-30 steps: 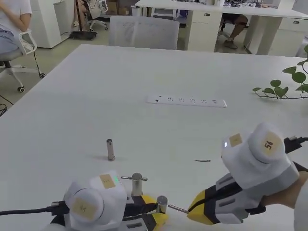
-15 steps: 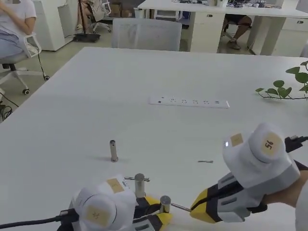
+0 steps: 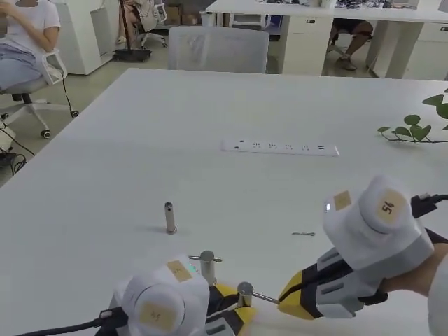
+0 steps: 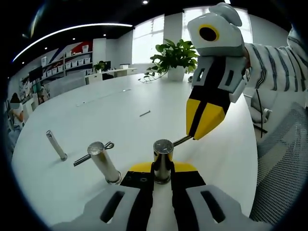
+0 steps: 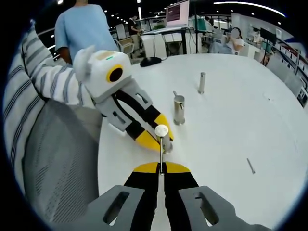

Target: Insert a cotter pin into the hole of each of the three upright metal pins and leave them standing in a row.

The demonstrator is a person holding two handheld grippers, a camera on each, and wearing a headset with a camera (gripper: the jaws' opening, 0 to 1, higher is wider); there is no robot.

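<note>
Cotter pin [image 3: 263, 299] meets upright pin [image 3: 244, 292] near table edge [image 5: 99, 144].

A white worktable [image 3: 210, 119] fronts a grey chair [image 3: 217, 49], white desks [image 3: 294, 8] and pale floor [image 3: 91, 87].

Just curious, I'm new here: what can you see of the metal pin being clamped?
The clamped metal pin is a short, shiny, steel-looking cylinder with a flat round head. It stands upright on the white table, gripped low by the left tool. A cotter pin, held by the right tool, reaches its side under the head.
</note>
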